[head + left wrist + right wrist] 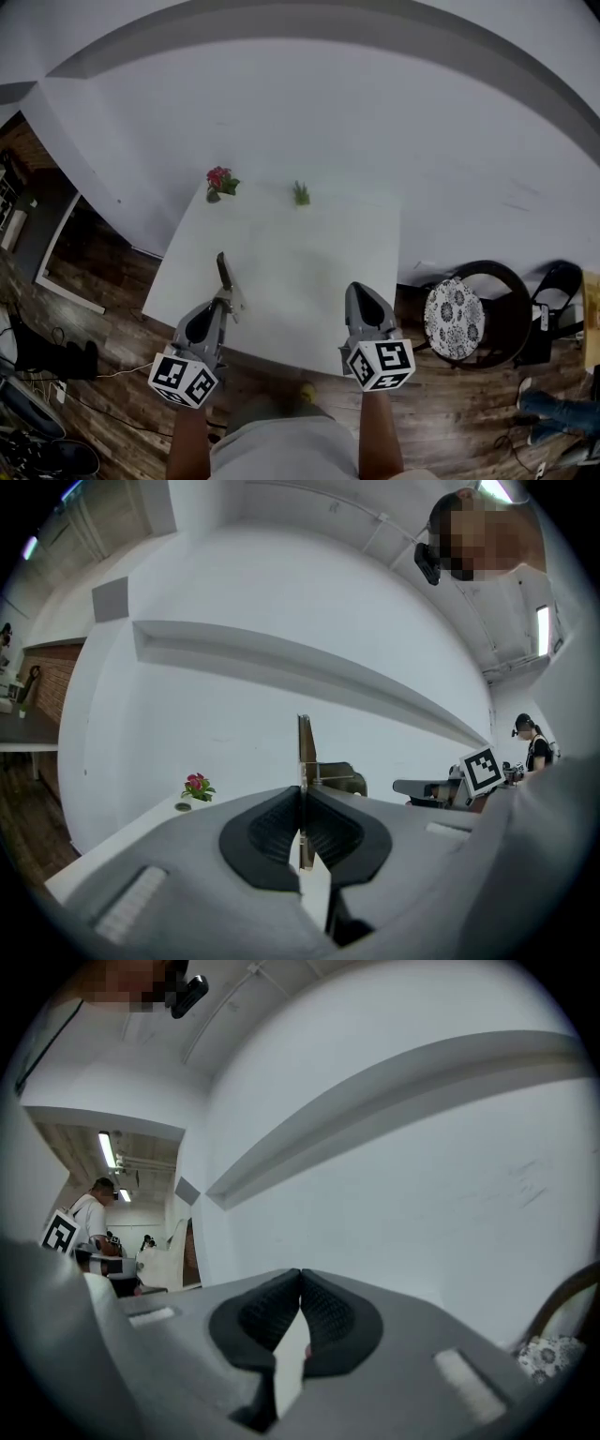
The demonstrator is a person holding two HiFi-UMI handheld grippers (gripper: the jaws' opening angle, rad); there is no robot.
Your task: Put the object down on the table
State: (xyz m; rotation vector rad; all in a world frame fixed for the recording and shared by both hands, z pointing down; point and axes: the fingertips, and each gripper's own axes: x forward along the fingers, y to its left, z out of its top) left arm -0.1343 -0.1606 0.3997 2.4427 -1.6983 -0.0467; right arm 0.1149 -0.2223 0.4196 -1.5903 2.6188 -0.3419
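A thin, flat grey metal plate (305, 747) stands upright and edge-on, clamped in the jaws of the left gripper (228, 298) above the near left edge of the white desk (309, 281). Over the desk's near right edge, the right gripper (362, 291) has its jaws closed on nothing. Two small plants stand at the desk's far edge: one red-flowered (220, 181), one green (301, 193).

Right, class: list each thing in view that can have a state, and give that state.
left gripper: shut on the metal piece
metal piece: held upright, edge-on between the jaws
right gripper: shut, nothing between its jaws
pink flower: upright at the far edge of the table
green plant: upright, apart from the flower
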